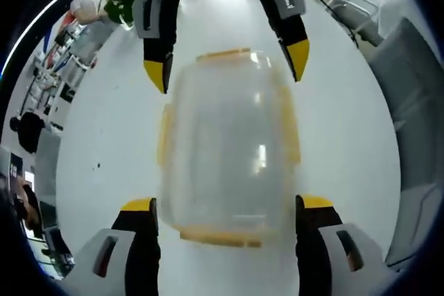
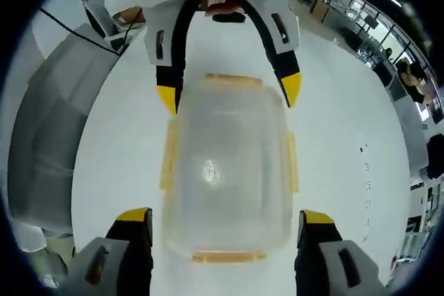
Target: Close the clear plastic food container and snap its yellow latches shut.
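Two grippers are facing each other across one clear plastic food container with yellow latches (image 1: 229, 147), which is sitting on a white tabletop (image 1: 347, 136). In the left gripper view, the left gripper (image 1: 227, 207) is spreading its yellow-tipped jaws wide, one on each side of the container's near end, gripping nothing; whether the tips are touching its walls is hard to make out. The right gripper (image 1: 229, 67) is reaching in from beyond, its jaws equally wide, flanking the far end. The container is looking blurred, so its lid seam is unclear. In the right gripper view, the lid is appearing to lie on top, the side latches (image 2: 168, 161) are sticking outward, and the near latch is partly cut off between the jaws.
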Action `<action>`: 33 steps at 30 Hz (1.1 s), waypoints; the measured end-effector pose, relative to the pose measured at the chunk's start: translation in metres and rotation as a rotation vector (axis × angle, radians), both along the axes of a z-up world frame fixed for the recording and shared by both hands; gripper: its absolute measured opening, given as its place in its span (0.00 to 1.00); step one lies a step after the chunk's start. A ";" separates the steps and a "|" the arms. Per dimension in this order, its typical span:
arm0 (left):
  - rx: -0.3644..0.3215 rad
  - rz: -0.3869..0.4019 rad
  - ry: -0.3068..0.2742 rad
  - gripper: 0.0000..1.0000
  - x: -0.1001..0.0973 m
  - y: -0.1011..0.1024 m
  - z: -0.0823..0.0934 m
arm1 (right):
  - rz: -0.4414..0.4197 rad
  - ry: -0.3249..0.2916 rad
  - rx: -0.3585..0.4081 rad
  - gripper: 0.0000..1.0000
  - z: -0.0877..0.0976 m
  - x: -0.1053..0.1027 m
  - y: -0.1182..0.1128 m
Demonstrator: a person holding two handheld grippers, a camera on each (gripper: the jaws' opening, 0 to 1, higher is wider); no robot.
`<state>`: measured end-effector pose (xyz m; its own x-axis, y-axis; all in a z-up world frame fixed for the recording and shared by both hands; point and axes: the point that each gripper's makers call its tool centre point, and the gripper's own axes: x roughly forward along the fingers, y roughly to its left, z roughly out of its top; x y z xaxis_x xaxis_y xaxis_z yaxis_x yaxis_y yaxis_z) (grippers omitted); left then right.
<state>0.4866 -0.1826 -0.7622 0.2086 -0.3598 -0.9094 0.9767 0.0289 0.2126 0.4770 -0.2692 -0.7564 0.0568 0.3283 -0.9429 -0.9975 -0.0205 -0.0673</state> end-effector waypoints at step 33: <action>0.027 -0.008 -0.021 0.78 -0.009 0.019 -0.005 | -0.010 0.000 0.003 0.76 -0.005 -0.008 0.018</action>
<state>0.4778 -0.1635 -0.7672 0.2248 -0.3367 -0.9144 0.9723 0.0153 0.2334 0.4688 -0.2516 -0.7612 0.0602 0.3308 -0.9418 -0.9977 -0.0100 -0.0672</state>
